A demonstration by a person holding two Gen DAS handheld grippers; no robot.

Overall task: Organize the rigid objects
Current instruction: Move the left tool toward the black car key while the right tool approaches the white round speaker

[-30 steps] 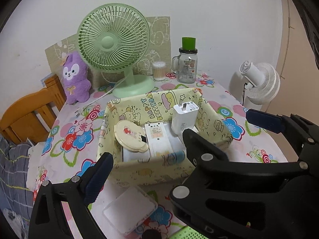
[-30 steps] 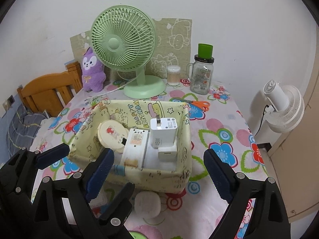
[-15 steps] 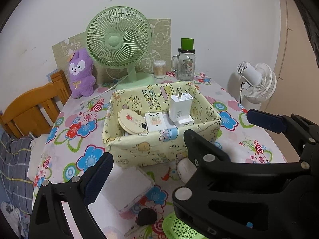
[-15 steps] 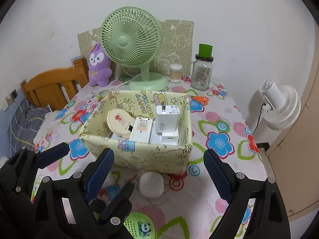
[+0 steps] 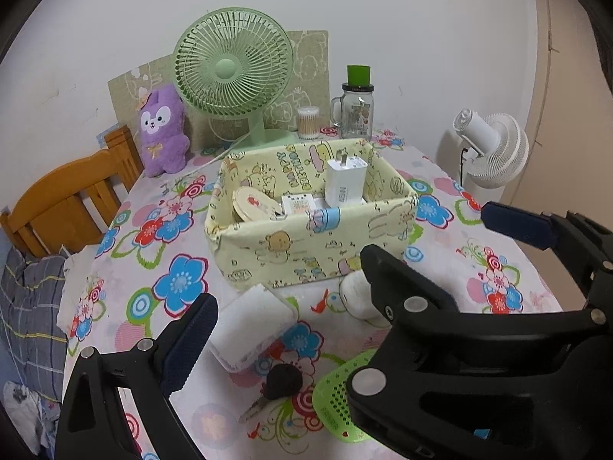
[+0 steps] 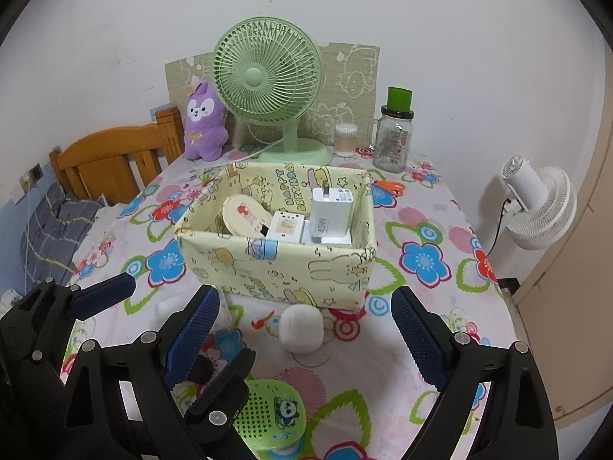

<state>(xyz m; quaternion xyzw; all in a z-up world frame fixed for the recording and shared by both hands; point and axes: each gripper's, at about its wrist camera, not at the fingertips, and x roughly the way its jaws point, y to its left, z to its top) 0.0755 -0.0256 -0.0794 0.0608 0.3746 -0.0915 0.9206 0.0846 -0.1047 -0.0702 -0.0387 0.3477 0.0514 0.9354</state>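
The bin (image 6: pixel 276 268) is soft printed cloth, and the tablecloth (image 6: pixel 421 306) under it has a smooth, faintly glossy floral print. The charger (image 6: pixel 331 214) in the bin is glossy white plastic, the speaker (image 6: pixel 270 414) perforated green plastic. Behind stand a plush toy (image 6: pixel 205 122), a glass jar (image 6: pixel 392 142) and a varnished wood chair (image 6: pixel 111 161).
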